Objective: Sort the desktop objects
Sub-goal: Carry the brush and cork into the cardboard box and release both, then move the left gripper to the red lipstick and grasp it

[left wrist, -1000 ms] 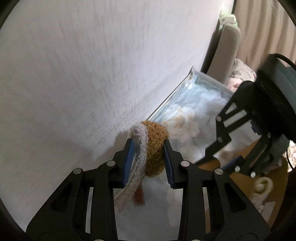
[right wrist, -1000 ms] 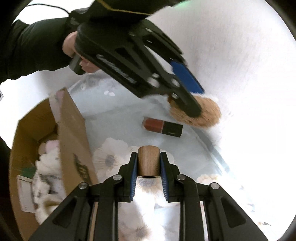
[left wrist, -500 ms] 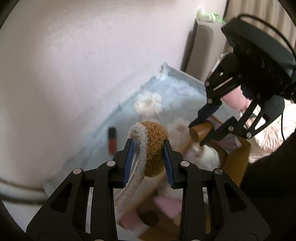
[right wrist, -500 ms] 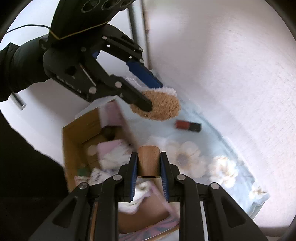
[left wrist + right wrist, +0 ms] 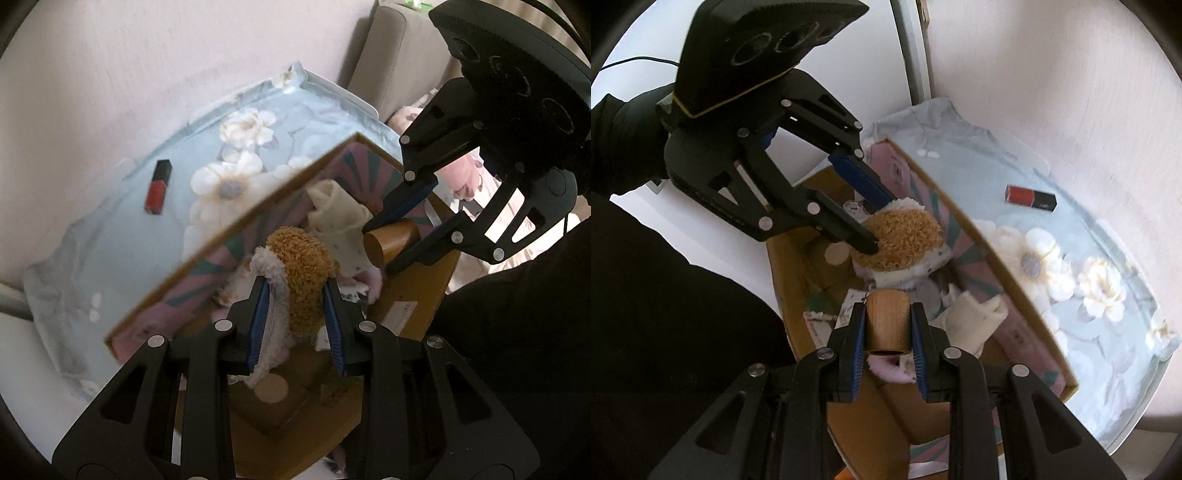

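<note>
left wrist view: left gripper (image 5: pixel 297 317) has its jaws clenched on a brown plush pad with a white fleece rim (image 5: pixel 299 273), held directly above the open cardboard box (image 5: pixel 413 306). the box's printed pink-and-teal flap (image 5: pixel 236 254) stands just left of the pad, between it and the floral blue cloth (image 5: pixel 122 229) on the desk. the pad's flat faces sit against the blue pads and its fleece tail hangs down between the fingers.

right wrist view: right gripper (image 5: pixel 888 345) has its jaws clamped on a short wooden cylinder (image 5: pixel 887 317), long axis running forward along the fingers, its hollow end facing the camera. it too hangs over the box interior, above a cream cloth item (image 5: pixel 971 321) and a pink plush piece (image 5: pixel 890 369) already inside. the left gripper is ahead and slightly left of it, the two loads near each other but apart.

a red-and-black lipstick (image 5: pixel 159 186) lies on the cloth outside the box, well apart from both grippers, near the wall.

judgement: both loads sit straight above the box opening, so the coming move looks like a drop needing only the jaws to part. the left load is closer to the flap and could catch on it. the lipstick remains unsorted; neither hand is clearly nearer to it.

poses: both grippers tilt downward into the box; a dark sleeve (image 5: pixel 624 140) holds the left one.
</note>
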`<action>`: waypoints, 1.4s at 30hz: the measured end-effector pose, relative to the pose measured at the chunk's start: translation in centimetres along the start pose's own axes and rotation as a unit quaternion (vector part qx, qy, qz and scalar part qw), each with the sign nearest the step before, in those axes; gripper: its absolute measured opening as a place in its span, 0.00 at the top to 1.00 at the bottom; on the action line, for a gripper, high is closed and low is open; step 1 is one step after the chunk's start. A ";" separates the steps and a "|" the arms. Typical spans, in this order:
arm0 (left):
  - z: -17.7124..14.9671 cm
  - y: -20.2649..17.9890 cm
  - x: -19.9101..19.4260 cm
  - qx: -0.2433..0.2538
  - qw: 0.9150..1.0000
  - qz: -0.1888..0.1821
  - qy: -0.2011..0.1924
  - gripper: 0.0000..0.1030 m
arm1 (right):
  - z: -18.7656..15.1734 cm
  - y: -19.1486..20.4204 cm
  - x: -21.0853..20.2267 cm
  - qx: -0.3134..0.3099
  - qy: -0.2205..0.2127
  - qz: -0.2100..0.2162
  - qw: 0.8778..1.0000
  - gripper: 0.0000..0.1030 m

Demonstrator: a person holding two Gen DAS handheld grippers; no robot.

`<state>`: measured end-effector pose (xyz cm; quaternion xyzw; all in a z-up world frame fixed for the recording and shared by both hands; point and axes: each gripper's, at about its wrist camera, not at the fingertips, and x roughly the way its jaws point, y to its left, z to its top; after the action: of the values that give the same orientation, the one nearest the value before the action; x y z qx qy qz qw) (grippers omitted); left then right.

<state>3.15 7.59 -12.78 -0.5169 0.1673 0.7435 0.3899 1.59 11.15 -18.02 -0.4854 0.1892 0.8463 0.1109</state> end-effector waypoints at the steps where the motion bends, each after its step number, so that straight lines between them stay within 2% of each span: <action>1: -0.2 -0.2 0.1 0.002 1.000 -0.002 0.001 0.74 | -0.2 0.1 0.1 0.000 0.003 -0.001 1.000 0.79; 10: -0.9 -0.5 0.4 0.002 1.000 -0.004 0.010 0.74 | -1.0 -0.1 -0.1 -0.001 0.010 -0.010 1.000 0.79; 14: -0.8 -0.9 0.8 0.013 1.000 -0.007 0.025 0.71 | -1.0 -0.3 1.5 0.009 0.024 0.001 1.000 0.79; 15: -0.8 -1.0 1.0 0.012 0.999 -0.001 0.032 0.70 | -1.0 -0.4 1.8 0.014 0.027 0.001 1.000 0.73; 16: -0.8 -1.1 1.1 0.013 0.999 0.008 0.037 0.60 | -1.0 -0.5 1.8 0.022 0.029 -0.001 0.999 0.53; 17: -0.8 -1.2 1.2 0.017 0.999 0.013 0.041 0.26 | -1.0 -0.6 1.7 0.025 0.030 -0.004 0.999 0.40; 18: -0.9 -1.4 1.4 0.022 0.999 0.018 0.045 0.02 | -1.0 -0.7 1.6 0.025 0.027 -0.005 0.999 0.30; 19: -1.0 -1.5 1.3 0.024 0.999 0.023 0.042 0.00 | -1.1 -0.7 1.4 0.025 0.022 -0.001 0.999 0.30; 22: -1.2 -1.3 1.3 0.016 0.999 0.017 0.039 0.00 | -1.2 -0.8 1.3 0.023 0.025 -0.006 0.999 0.30; 28: -0.8 -0.7 0.8 0.010 0.999 0.032 0.039 0.00 | -1.5 -1.3 1.5 0.028 0.034 -0.029 0.999 0.30; 42: -0.2 0.7 -1.0 0.010 0.998 0.053 0.017 0.00 | -1.1 -2.0 -0.8 0.038 0.020 -0.049 0.998 0.30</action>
<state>2.89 6.60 -12.06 -0.5161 0.2084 0.7525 0.3521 3.61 12.48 -18.23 -0.5067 0.1995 0.8219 0.1670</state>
